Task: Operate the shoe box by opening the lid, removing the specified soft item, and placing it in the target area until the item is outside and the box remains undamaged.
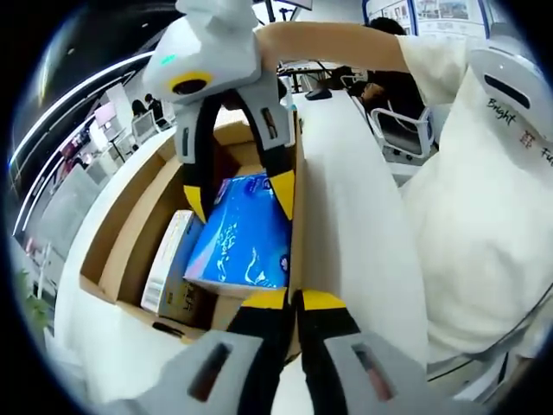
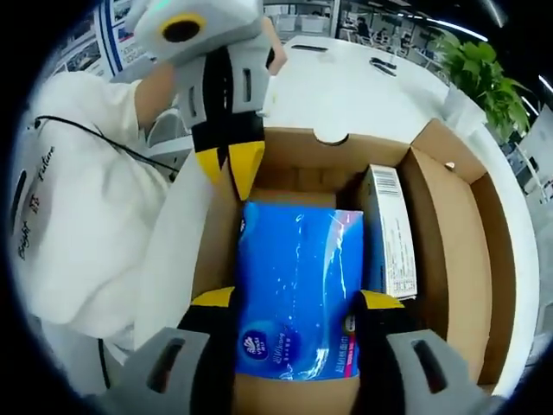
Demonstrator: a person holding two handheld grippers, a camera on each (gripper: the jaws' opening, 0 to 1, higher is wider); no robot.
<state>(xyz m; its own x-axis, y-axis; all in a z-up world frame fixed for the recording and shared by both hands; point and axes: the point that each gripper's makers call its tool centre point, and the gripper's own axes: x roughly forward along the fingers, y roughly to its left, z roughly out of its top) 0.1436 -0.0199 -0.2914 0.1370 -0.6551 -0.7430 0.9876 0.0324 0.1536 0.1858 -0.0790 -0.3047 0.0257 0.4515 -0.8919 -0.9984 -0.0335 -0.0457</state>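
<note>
Fingers: right gripper clamps the blue tissue pack by both sides; left gripper pinched together on the lid.
Pack: tilted, inside the shoe box, beside a white carton.
Handling: probably light, soft, slippery wrap; grip mid-sides.

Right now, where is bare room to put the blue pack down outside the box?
The white table beyond the shoe box is bare up to the potted plant. Inside it is crowded: the blue pack and a white carton fill the floor, and the left gripper holds the box's wall.
</note>
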